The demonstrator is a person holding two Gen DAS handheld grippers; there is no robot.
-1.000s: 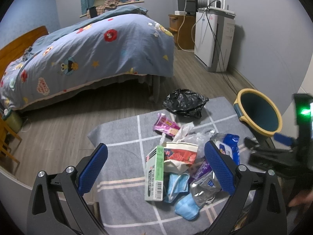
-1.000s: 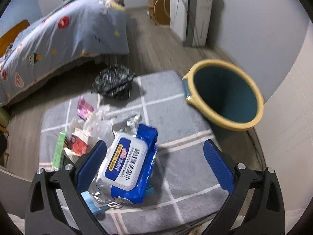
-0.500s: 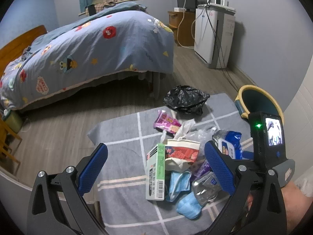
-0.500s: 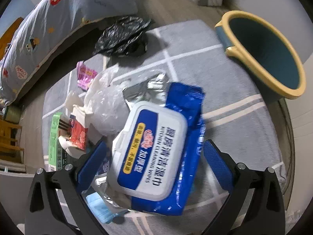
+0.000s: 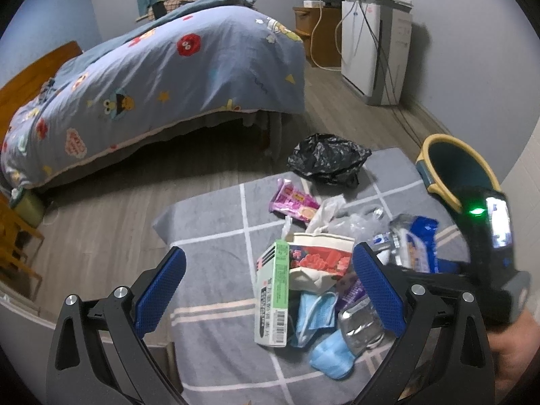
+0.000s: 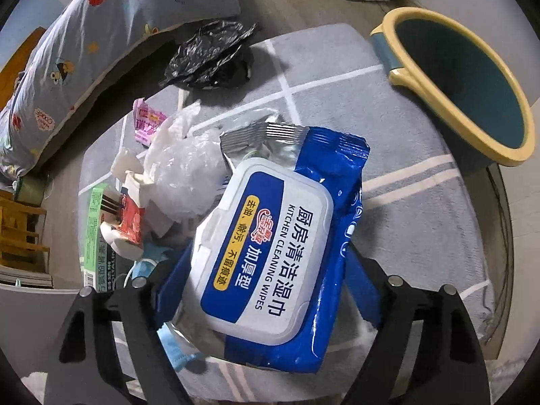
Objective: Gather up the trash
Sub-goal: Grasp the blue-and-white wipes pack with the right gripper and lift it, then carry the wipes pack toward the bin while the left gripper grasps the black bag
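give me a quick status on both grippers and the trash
Right gripper shut on wipes pack. Left gripper open above the trash pile, holding nothing. Bin on the rug's far right, path looks unobstructed.

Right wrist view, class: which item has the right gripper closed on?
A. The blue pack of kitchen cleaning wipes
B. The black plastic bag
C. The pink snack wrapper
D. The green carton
A: the right gripper has its blue pads pressed against both sides of the blue wipes pack, while the black plastic bag, green carton and pink snack wrapper lie untouched on the grey rug.
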